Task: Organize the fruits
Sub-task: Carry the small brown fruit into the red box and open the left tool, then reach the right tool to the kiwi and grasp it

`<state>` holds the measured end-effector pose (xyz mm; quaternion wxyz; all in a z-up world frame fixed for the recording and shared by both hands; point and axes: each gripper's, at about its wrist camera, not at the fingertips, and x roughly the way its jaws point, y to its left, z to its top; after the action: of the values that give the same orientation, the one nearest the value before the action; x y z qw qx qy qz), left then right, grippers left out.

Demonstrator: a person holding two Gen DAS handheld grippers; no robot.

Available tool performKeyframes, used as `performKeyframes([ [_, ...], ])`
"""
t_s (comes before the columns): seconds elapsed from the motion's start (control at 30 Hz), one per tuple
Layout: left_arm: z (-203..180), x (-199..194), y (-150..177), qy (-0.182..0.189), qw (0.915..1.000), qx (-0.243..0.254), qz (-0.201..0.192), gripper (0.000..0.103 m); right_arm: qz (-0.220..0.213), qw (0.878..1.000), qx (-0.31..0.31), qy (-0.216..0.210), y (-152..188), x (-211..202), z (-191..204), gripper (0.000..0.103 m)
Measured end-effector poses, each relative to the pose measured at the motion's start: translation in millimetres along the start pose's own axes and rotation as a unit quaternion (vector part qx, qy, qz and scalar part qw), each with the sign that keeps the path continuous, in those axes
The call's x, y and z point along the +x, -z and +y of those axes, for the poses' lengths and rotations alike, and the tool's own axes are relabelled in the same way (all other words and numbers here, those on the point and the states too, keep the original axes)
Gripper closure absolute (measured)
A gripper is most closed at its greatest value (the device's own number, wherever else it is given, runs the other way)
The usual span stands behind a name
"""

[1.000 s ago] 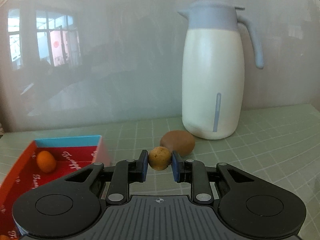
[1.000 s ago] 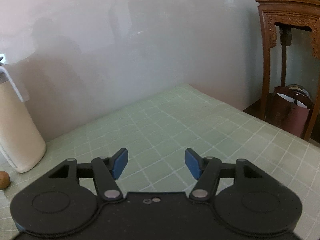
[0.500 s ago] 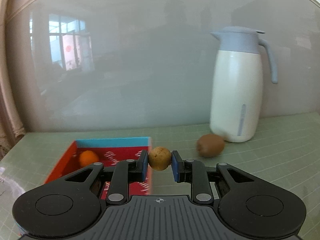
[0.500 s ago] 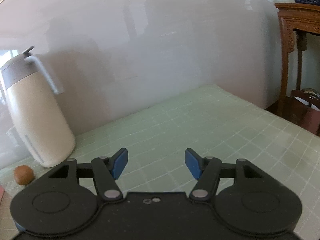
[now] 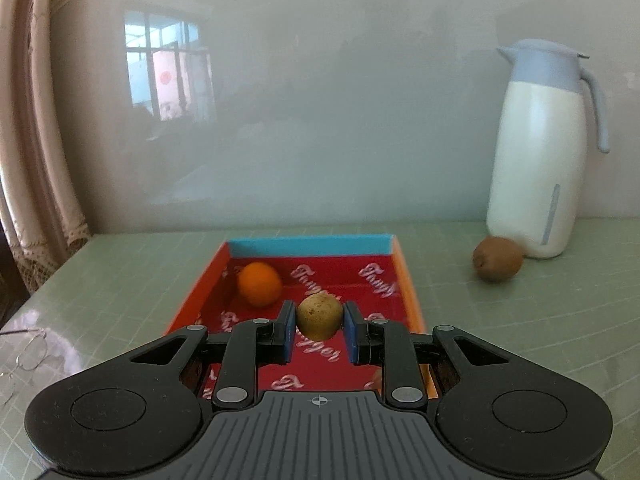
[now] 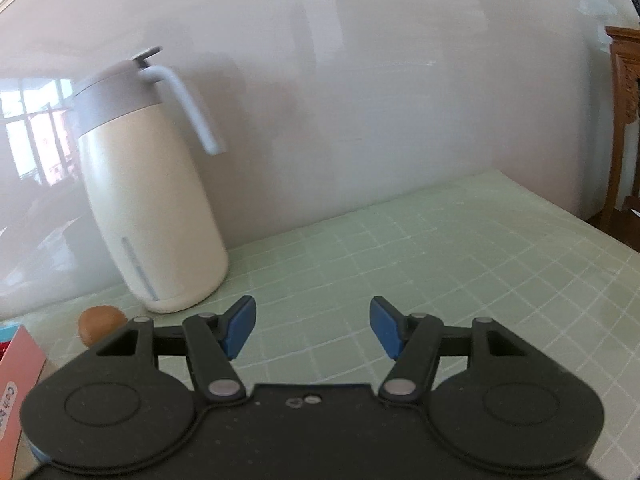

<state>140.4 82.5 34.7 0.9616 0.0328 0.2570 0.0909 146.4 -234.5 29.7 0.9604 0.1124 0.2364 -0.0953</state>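
Now left tool (image 5: 319, 330) grips yellowish fruit (image 5: 319, 317); right tool (image 6: 311, 327) open; tray (image 5: 406, 280) script unreadable.

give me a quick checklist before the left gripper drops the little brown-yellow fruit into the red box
1. Grip on the small fruit: ok, the left gripper has both pads pressed on its sides.
2. Fruit in line with the red box: ok in the left wrist view, it shows against the box floor; height above the floor cannot tell.
3. Landing spot free: ok, the orange lies to the left and farther back, with bare floor ahead of the jaws.
4. Right gripper out of the way: ok, open, empty, over bare table near the jug.
5. Fruit left to sort: not ok, the kiwi lies on the table beside the jug.
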Motion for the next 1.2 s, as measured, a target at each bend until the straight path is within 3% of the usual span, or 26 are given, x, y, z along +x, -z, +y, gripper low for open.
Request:
performKeyframes([
  [0.13,5,10,10,-0.015,0.9997,0.006,0.017,0.078,-0.001,1.0,-0.003,-0.004,1,-2,6,0.038],
  [0.2,9,12,13,-0.01,0.9997,0.004,0.024,0.068,-0.002,1.0,-0.002,-0.006,1,-1,8,0.031],
  [0.27,11,9,14,-0.019,0.9997,-0.003,0.015,0.028,-0.004,1.0,-0.004,-0.009,1,-1,11,0.028],
  [0.33,12,3,13,-0.032,0.9995,-0.001,-0.005,0.019,-0.005,1.0,-0.007,-0.012,2,-2,14,0.025],
  [0.73,34,-2,15,-0.054,0.9983,-0.01,-0.022,0.015,0.003,0.998,-0.04,-0.043,9,7,51,0.025],
  [1.2,102,-9,29,-0.102,0.9934,-0.045,-0.026,0.014,0.027,0.992,-0.089,-0.087,22,30,123,0.025],
])
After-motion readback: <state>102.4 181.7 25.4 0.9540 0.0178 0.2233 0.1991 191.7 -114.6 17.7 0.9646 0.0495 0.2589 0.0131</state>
